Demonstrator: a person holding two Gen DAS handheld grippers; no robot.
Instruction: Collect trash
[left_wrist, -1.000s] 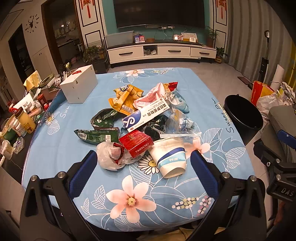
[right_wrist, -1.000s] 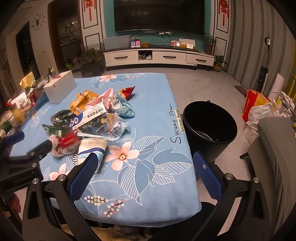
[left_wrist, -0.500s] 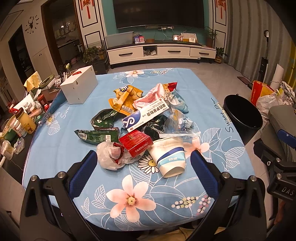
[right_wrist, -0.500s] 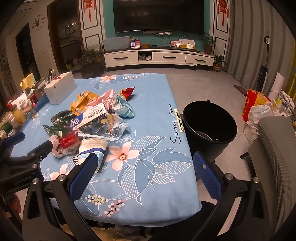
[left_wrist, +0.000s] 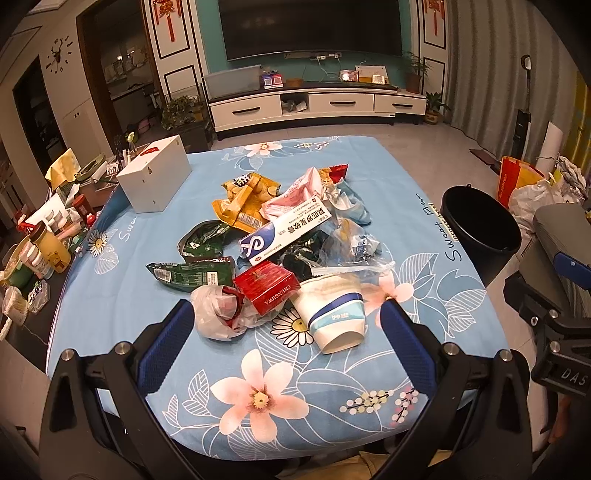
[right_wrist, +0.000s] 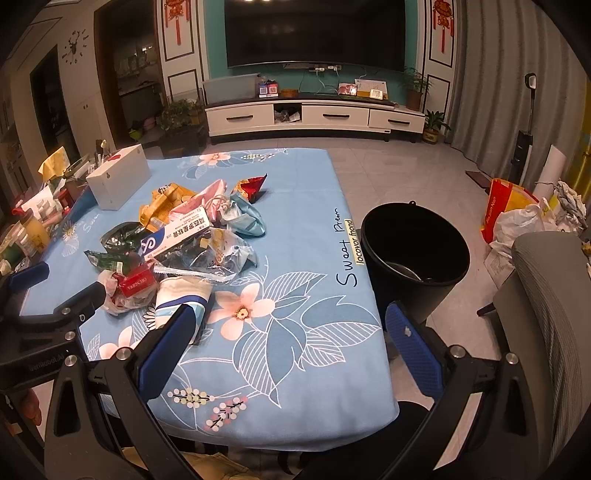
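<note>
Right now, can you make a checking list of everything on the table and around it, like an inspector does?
Surface: table with blue floral cloth, trash heaped mid-table.
Job's things: paper cup on its side nearest; red box; white plastic bag; green wrappers; toothpaste box; yellow packet; black bucket on the floor beside the table.
Clutter: white box on the table; bottles and jars on a side surface.
Grippers: left gripper open, empty; right gripper open, empty.
Cables: wires under the television.
Surroundings: TV cabinet, grey chair, bags on the floor.
</note>
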